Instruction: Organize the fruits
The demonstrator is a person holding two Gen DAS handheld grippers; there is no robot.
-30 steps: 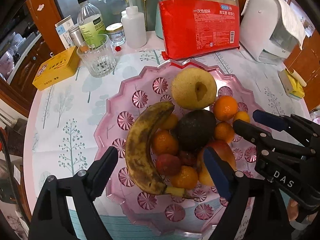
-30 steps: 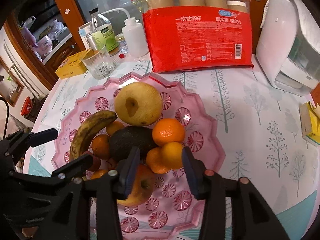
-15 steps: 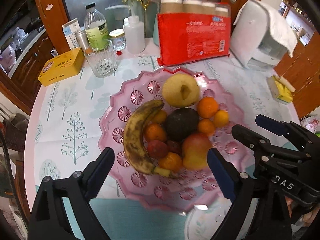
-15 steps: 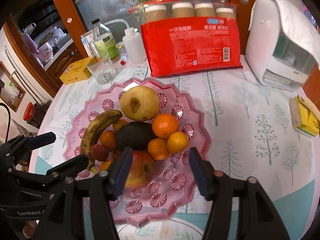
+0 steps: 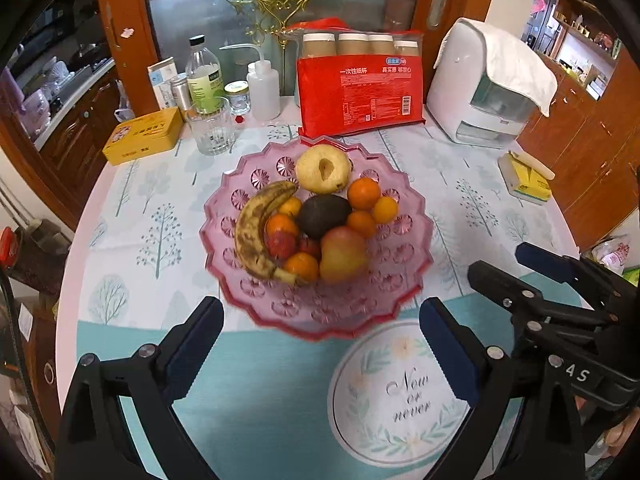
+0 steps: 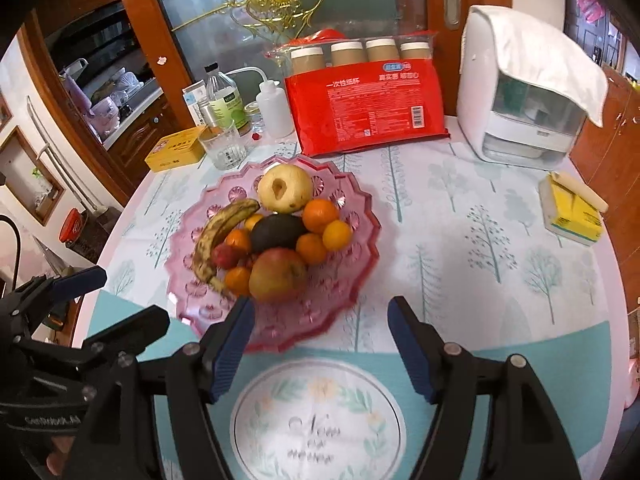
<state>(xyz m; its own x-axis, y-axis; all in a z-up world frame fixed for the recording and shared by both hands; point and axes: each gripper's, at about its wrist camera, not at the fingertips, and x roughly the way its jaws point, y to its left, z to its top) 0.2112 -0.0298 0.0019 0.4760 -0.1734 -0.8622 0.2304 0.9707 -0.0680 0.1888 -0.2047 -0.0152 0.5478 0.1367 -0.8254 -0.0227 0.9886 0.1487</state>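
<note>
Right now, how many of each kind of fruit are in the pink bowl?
Banana: 1
Pear: 1
Avocado: 1
Apple: 1
Orange citrus fruits: 6 in view
Small red fruits: 2
Total: 12 fruits showing in the pink bowl; any buried under the pile cannot be seen.

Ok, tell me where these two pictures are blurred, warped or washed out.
Left wrist view: the scalloped pink plastic fruit dish smears along its near rim, the spotted brown banana stays fairly sharp, and fisheye bending curves the table edge inside black corners. Right wrist view: the same dish blurs at its near rim, and the room at the left edge looks washed out.
</note>
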